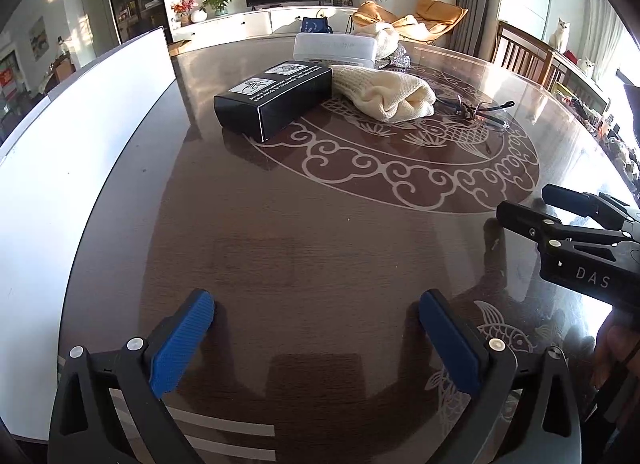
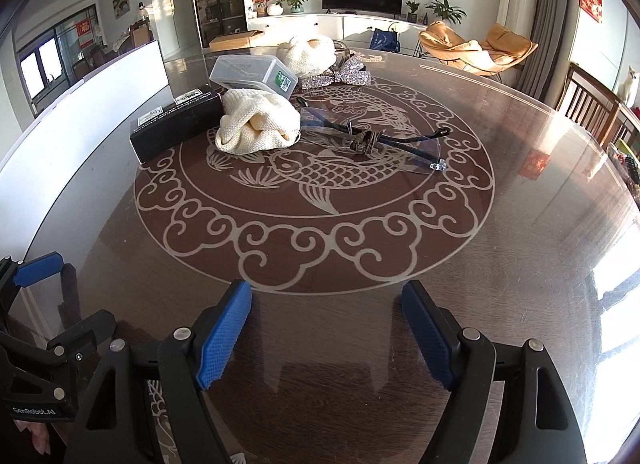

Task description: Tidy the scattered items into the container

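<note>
Scattered on the round glass-topped table [image 1: 320,232] are a black carton [image 1: 276,98] [image 2: 176,124], a cream knitted cloth [image 1: 384,96] [image 2: 258,126], clear glasses [image 1: 480,110] [image 2: 372,140], a glittery silver bow [image 2: 336,76] and a second cream knit [image 2: 306,50]. A translucent plastic box [image 1: 334,49] [image 2: 252,74] stands behind them, lid on. My left gripper [image 1: 316,340] hovers open over bare table near the front edge, nothing between its blue pads. To its right my right gripper [image 2: 326,328] is also open with nothing between its pads, well short of the items.
A white board [image 1: 60,144] stands along the table's left side. A wooden chair [image 2: 588,112] sits at the far right edge. Beyond the table are a TV unit, plants and orange lounge chairs. Fish and cloud patterns mark the tabletop.
</note>
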